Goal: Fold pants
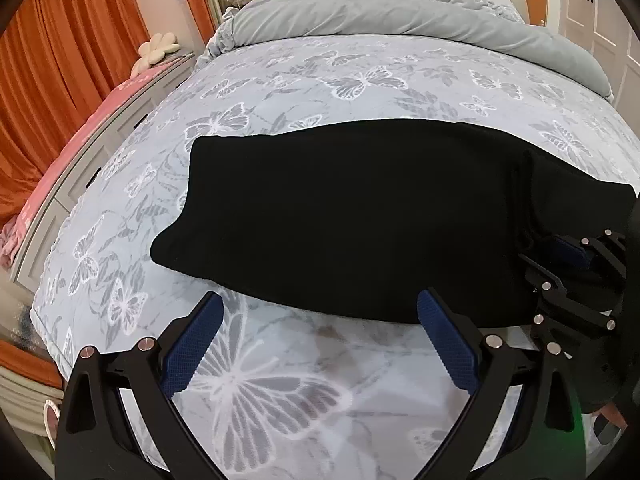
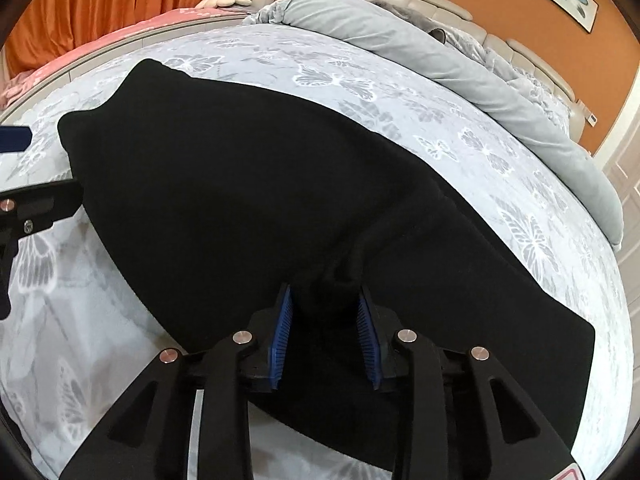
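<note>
The right gripper [image 2: 324,300] has its jaws pinched on a bunch of the black pants [image 2: 280,184], which lie flat across the butterfly bedspread [image 2: 440,120]. The left gripper [image 1: 320,312] hangs with jaws wide apart, empty, the pants' near edge at its twelve o'clock. Lifting from that one pinch could drag the cloth askew, I judge, since the nine o'clock end lies unheld.

You won't find any writing, label, brand or number you can read in either view. The pink cloth [image 1: 60,156] left of the bed [image 1: 280,76] carries pale marks, but they are too blurred for you to make out.
</note>
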Demonstrator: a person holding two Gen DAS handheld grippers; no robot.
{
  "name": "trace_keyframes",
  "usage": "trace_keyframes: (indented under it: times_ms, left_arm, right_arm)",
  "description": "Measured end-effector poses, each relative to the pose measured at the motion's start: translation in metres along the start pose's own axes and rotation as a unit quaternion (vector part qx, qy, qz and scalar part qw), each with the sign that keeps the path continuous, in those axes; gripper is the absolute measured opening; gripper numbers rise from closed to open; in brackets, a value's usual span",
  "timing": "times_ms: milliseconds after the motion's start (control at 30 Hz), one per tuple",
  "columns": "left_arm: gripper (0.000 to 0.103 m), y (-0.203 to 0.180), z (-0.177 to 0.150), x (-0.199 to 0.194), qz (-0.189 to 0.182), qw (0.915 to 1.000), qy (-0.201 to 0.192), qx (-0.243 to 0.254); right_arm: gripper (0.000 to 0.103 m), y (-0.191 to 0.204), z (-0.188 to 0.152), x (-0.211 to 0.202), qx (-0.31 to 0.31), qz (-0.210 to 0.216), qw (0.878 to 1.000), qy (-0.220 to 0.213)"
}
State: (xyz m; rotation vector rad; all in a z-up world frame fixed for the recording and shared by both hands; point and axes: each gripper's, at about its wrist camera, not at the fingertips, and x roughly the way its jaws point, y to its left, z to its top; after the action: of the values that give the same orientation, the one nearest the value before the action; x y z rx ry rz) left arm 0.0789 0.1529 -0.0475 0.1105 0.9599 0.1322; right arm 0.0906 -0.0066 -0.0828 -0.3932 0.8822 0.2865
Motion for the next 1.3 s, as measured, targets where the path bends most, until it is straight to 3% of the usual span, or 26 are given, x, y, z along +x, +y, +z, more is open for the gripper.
trace_keyframes:
  times_ms: [67,133,200,233,300,400,500,600,700,767,833,900,967,1033,1100,1167,1300]
  left_arm:
    - [0.096,0.001,0.000,0.001,0.001,1.0000,0.002,-0.001]
    - [0.096,0.003,0.000,0.003,0.003,1.0000,0.005,-0.004]
    - [0.096,0.007,0.000,0.004,0.001,0.9999,0.010,-0.011]
    - [0.096,0.008,0.000,0.004,0.000,0.9998,0.010,-0.015]
    - [0.096,0.013,0.001,0.005,0.000,0.9997,0.012,-0.023]
    - [0.096,0.019,0.002,0.005,0.001,0.9993,0.013,-0.036]
    - [0.096,0.023,0.003,0.007,-0.005,0.9988,0.017,-0.046]
    - [0.096,0.023,0.003,0.012,-0.008,0.9985,0.026,-0.047]
    - [0.096,0.023,0.002,0.016,-0.009,0.9985,0.030,-0.045]
    - [0.096,0.030,0.003,0.016,-0.020,0.9977,0.031,-0.057]
    - [0.096,0.045,0.004,0.017,-0.029,0.9958,0.032,-0.081]
    - [0.096,0.059,0.004,0.018,-0.035,0.9934,0.037,-0.103]
    - [0.096,0.072,0.002,0.019,-0.032,0.9918,0.037,-0.118]
    - [0.096,0.080,0.001,0.019,-0.023,0.9915,0.034,-0.123]
    - [0.096,0.087,0.000,0.018,-0.017,0.9913,0.034,-0.126]
    - [0.096,0.090,-0.001,0.018,-0.020,0.9904,0.035,-0.132]
    - [0.096,0.093,-0.002,0.023,-0.049,0.9856,0.051,-0.154]
  right_arm:
    - [0.034,0.002,0.000,0.000,0.001,-0.001,1.000,-0.001]
    - [0.046,0.001,0.002,0.000,0.001,-0.004,1.000,-0.003]
    - [0.051,-0.002,0.004,0.001,0.002,-0.011,1.000,-0.008]
    - [0.045,-0.003,0.004,0.003,0.003,-0.007,1.000,-0.012]
    - [0.020,-0.006,0.006,0.007,0.013,0.000,1.000,-0.011]
    - [0.017,-0.016,0.015,-0.004,0.055,0.019,0.998,-0.026]
    - [0.017,-0.013,0.022,-0.014,0.052,0.052,0.997,-0.038]
    - [0.029,0.002,0.015,0.007,0.026,0.056,0.998,0.003]
    - [0.042,-0.001,0.013,0.000,0.027,0.060,0.998,-0.005]
    - [0.046,-0.020,0.017,-0.025,0.051,0.088,0.995,-0.020]
    - [0.074,-0.051,0.013,-0.052,0.081,0.065,0.994,-0.045]
    - [0.078,-0.095,0.002,-0.071,0.127,0.033,0.990,-0.051]
    - [0.078,-0.152,-0.023,-0.080,0.205,0.004,0.978,-0.032]
    - [0.079,-0.209,-0.057,-0.080,0.308,0.003,0.951,0.000]
    - [0.079,-0.244,-0.090,-0.074,0.393,0.034,0.919,0.022]
    - [0.079,-0.261,-0.121,-0.063,0.454,0.078,0.887,0.043]
    - [0.079,-0.248,-0.148,-0.036,0.485,0.132,0.861,0.080]
